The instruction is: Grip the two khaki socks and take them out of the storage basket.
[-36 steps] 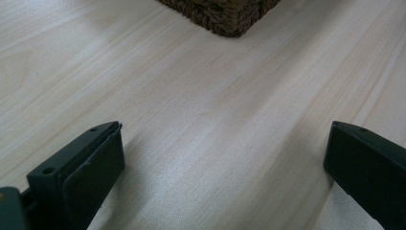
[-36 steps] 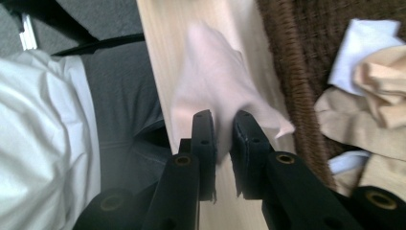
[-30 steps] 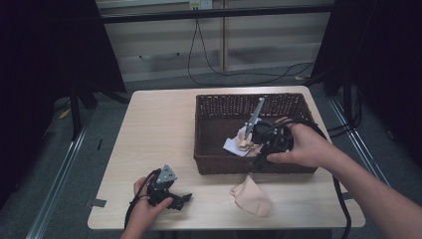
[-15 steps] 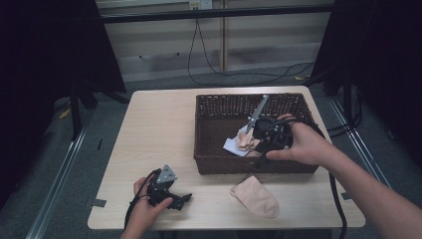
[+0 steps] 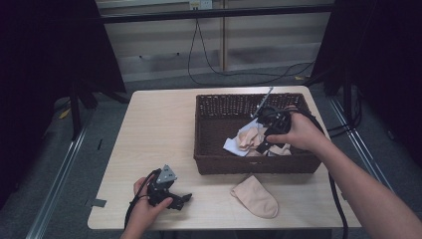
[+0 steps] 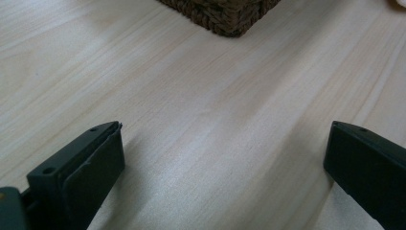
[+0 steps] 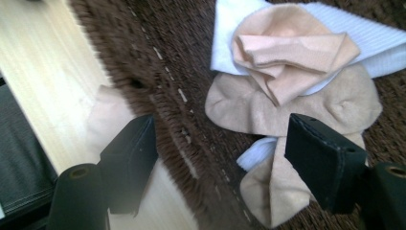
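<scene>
Right claw (image 5: 265, 145), just opening, empty, dropped over soft socks (image 7: 287, 91) in wicker basket (image 5: 219, 102).

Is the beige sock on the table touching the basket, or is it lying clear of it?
Cannot tell. In the high view the beige sock lies right under the basket front wall with no plain gap; the right gripper view blurs the spot.

Pale wooden bench (image 5: 149, 129) with rounded corners, standing mid-room on a grey floor (image 5: 104, 97). Far behind, a light panelled wall (image 5: 164, 45) crossed by a dark horizontal bar (image 5: 214, 14), with a socket (image 5: 195, 5) high up. Black cables (image 5: 209, 59) hanging down and trailing right across the floor. Dark curtains (image 5: 45, 64) at left and right. Metal rail (image 5: 62, 174) along the near left floor. Dim, even light.
</scene>
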Demonstrator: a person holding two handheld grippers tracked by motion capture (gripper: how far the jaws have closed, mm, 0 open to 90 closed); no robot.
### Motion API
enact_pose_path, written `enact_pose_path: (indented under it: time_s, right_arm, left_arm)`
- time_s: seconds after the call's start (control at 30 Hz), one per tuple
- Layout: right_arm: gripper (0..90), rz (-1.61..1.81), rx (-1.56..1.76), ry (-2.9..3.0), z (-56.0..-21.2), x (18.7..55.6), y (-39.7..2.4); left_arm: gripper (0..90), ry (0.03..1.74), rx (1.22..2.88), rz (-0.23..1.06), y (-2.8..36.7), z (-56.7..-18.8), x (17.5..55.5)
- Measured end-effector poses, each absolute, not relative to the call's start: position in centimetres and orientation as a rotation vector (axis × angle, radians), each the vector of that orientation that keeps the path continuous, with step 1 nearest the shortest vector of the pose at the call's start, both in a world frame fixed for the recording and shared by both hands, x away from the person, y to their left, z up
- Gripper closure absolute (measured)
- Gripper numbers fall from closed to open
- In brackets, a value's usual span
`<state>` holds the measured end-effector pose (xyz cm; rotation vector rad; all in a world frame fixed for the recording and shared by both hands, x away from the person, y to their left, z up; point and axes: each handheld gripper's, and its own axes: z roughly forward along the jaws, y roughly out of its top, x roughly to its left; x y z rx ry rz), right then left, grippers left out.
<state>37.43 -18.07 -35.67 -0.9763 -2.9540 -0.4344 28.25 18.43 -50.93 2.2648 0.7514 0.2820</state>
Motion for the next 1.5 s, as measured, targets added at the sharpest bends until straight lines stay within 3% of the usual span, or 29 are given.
enact_pose_path:
  time_s: [1.17,1.3,1.5]
  right_arm:
    - [27.6,-0.382,-1.381,-2.879,-43.3,42.5,-16.1]
    - [34.3,-0.343,-1.400,-2.885,-44.3,42.7,-16.1]
    - [65.6,-0.332,-1.395,-2.846,-44.7,42.9,-15.7]
  left_arm:
    - [0.0,0.750,2.265,0.282,18.4,-50.9,28.2]
    - [0.0,0.751,2.265,0.281,18.4,-50.9,28.2]
    - [0.0,0.751,2.265,0.281,18.4,-50.9,28.2]
